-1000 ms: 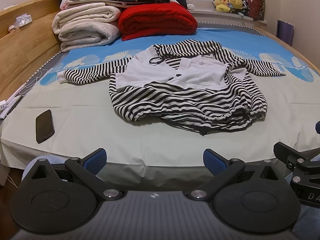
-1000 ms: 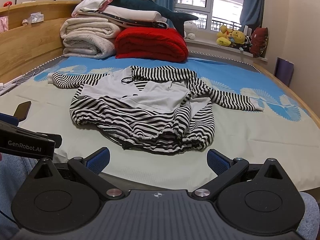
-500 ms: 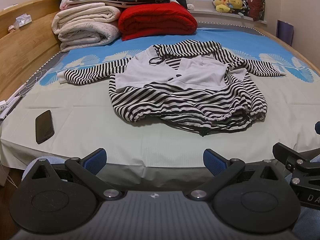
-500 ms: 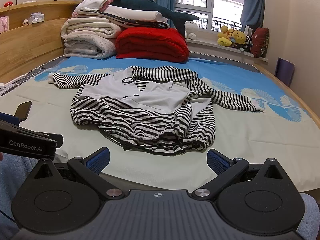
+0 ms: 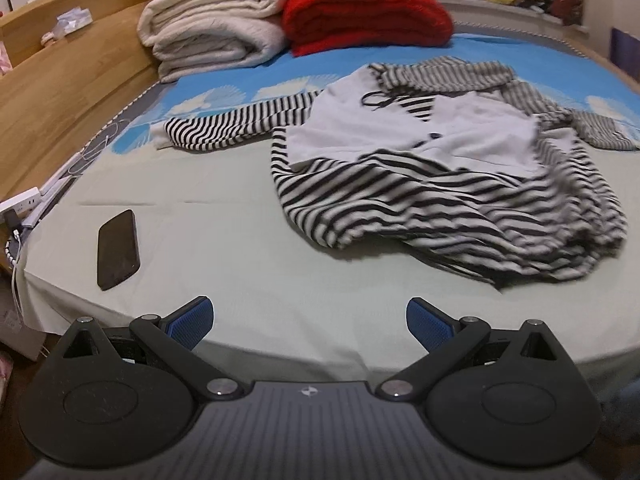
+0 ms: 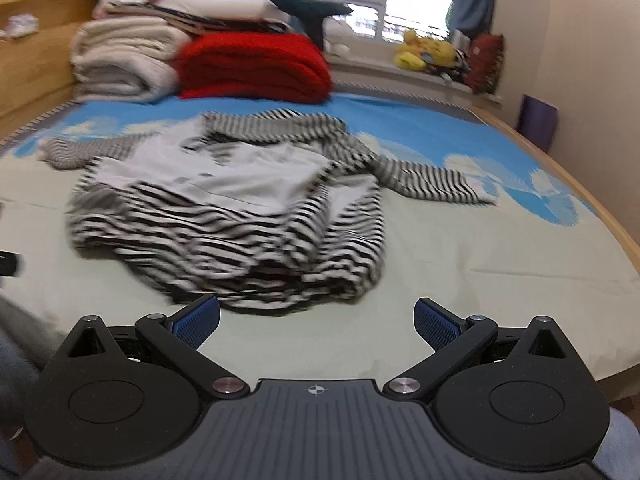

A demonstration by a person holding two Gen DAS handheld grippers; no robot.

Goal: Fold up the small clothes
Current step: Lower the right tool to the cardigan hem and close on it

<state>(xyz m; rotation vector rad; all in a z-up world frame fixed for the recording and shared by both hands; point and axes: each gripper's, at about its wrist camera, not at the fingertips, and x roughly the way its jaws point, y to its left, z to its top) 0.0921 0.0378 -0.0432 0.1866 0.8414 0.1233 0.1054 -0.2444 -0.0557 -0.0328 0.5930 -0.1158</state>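
Left gripper point(image 5: 308, 322) level over near bed edge, jaws spread wide, nothing between. Right gripper point(image 6: 316, 322) same deal, wide apart, pointing at hem. Striped top point(image 5: 440, 184) lies rumpled mid-bed on pale sheet point(image 5: 224, 216), sleeves out sideways. Phone point(image 5: 118, 248) off left.

low bed-edge views, both facing striped top point(image 5: 440, 184)
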